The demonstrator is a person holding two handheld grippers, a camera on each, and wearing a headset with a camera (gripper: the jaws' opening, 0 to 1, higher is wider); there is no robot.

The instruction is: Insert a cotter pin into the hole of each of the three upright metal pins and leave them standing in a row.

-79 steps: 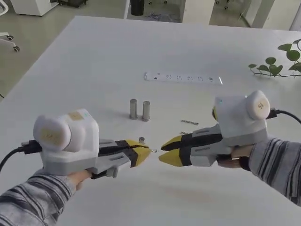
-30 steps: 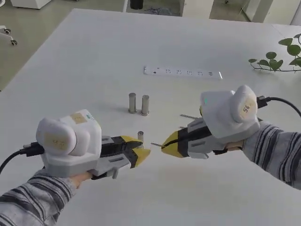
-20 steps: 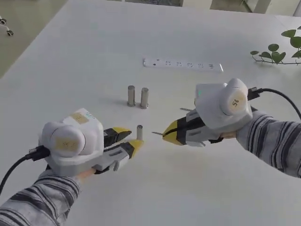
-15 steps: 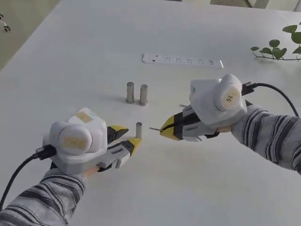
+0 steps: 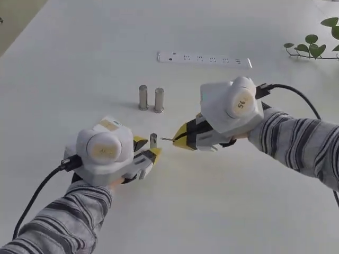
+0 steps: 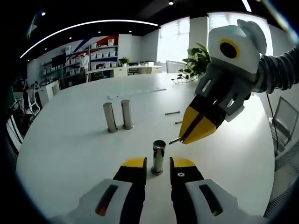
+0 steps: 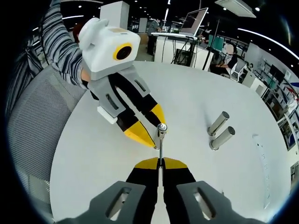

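A short metal pin (image 5: 153, 140) stands upright on the white table (image 5: 222, 201). My left gripper (image 5: 146, 148) is open, and the pin's base (image 6: 159, 157) sits between its jaws with a slim gap on each side. My right gripper (image 5: 177, 141) is shut on a thin cotter pin (image 5: 166, 139), which points at the pin's top from the right, its tip just short of it. From the right gripper view the cotter pin (image 7: 160, 148) reaches up to the pin (image 7: 161, 130). Two more metal pins (image 5: 143, 98) (image 5: 159, 100) stand side by side farther back.
A white power strip (image 5: 204, 59) lies across the far table. A leafy plant (image 5: 318, 45) is at the far right. Two loose cotter pins (image 6: 172, 112) (image 6: 179, 122) lie on the table beyond the right gripper. Black cables trail from both grippers.
My left gripper opened and now straddles the near pin. My right gripper moved left with the cotter pin, bringing its tip up to the pin's top. The head camera tilted down.
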